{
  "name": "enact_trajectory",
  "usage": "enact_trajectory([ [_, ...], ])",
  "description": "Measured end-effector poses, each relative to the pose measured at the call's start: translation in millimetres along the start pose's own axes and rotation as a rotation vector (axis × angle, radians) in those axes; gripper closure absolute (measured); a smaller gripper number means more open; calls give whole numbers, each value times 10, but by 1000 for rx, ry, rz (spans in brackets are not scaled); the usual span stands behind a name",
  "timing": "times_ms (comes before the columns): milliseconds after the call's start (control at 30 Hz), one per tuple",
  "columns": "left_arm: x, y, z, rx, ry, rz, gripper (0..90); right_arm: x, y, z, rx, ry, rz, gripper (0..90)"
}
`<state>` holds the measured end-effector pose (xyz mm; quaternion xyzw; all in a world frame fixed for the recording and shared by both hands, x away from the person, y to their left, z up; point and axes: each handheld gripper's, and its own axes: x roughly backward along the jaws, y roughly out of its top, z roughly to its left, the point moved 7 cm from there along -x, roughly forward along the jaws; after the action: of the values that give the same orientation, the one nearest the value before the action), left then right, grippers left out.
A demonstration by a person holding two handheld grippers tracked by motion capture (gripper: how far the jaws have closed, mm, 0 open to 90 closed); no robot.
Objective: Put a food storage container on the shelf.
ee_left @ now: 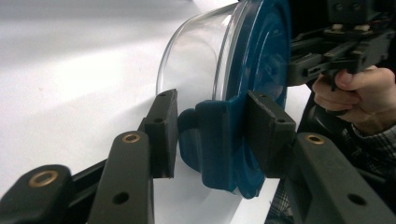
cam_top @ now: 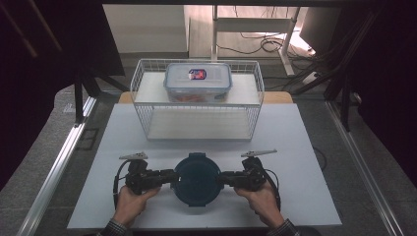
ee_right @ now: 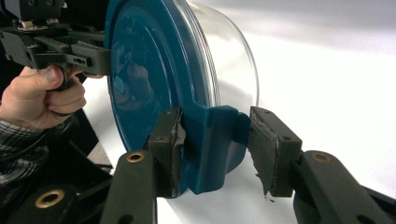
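Note:
A round glass container (cam_top: 196,179) with a dark blue lid (ee_left: 261,51) stands near the table's front edge, between both hands. My left gripper (cam_top: 173,178) comes in from the left. Its jaws (ee_left: 212,135) straddle the lid's left latch tab (ee_left: 210,149); one pad lies on the lid top, the other against the tab's outer face. My right gripper (cam_top: 220,178) mirrors it on the right latch tab (ee_right: 215,158). There one pad (ee_right: 170,149) touches the lid side, while the other pad (ee_right: 268,149) stands a thin gap off the tab. Glass wall (ee_right: 233,60) shows behind the lid.
A white wire basket (cam_top: 196,63) stands at the back of the white table (cam_top: 295,196), with a rectangular clear lidded box (cam_top: 197,81) inside on its upper shelf. Metal rails run along both table sides; chair legs and cables lie beyond.

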<state>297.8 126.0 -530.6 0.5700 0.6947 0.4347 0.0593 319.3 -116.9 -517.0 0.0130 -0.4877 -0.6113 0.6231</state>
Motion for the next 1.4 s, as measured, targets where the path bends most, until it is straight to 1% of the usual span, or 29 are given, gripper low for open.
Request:
enact_trajectory([
  [133,-6,96,-49,-21,0,-3,566,78,118,9,25,-5,-38,556],
  [233,6,180,-85,-39,4,-18,565,153,241,34,56,-15,-66,556],
  [267,14,211,-98,-44,7,-24,565,153,241,34,56,-15,-66,556],
  [333,30,276,-117,-57,9,-32,565,180,299,47,67,-17,-75,556],
  [367,39,310,-127,-62,11,-34,565,216,372,67,82,-22,-81,556],
  [433,53,386,-151,-72,12,-45,565,228,398,74,83,-23,-86,556],
  [533,75,506,-190,-88,15,-50,565,290,509,95,99,-29,-101,556],
  [567,84,550,-202,-95,15,-55,564,330,577,111,107,-30,-112,557],
  [600,94,593,-216,-102,15,-58,564,330,577,111,107,-30,-112,557],
  [667,116,675,-246,-109,19,-65,564,386,677,138,111,-31,-129,557],
  [733,137,755,-273,-118,19,-74,564,400,701,142,116,-29,-131,557],
  [1067,257,1119,-384,-142,25,-118,565,545,1016,232,136,-27,-174,558],
  [1300,344,1322,-453,-149,26,-144,565,624,1207,308,155,-28,-190,558],
  [1333,353,1344,-461,-150,26,-149,565,653,1270,335,162,-30,-196,558],
  [1367,369,1382,-476,-152,25,-154,565,653,1270,335,162,-30,-196,558],
  [1400,383,1412,-488,-154,24,-158,565,673,1311,351,168,-32,-201,559],
])
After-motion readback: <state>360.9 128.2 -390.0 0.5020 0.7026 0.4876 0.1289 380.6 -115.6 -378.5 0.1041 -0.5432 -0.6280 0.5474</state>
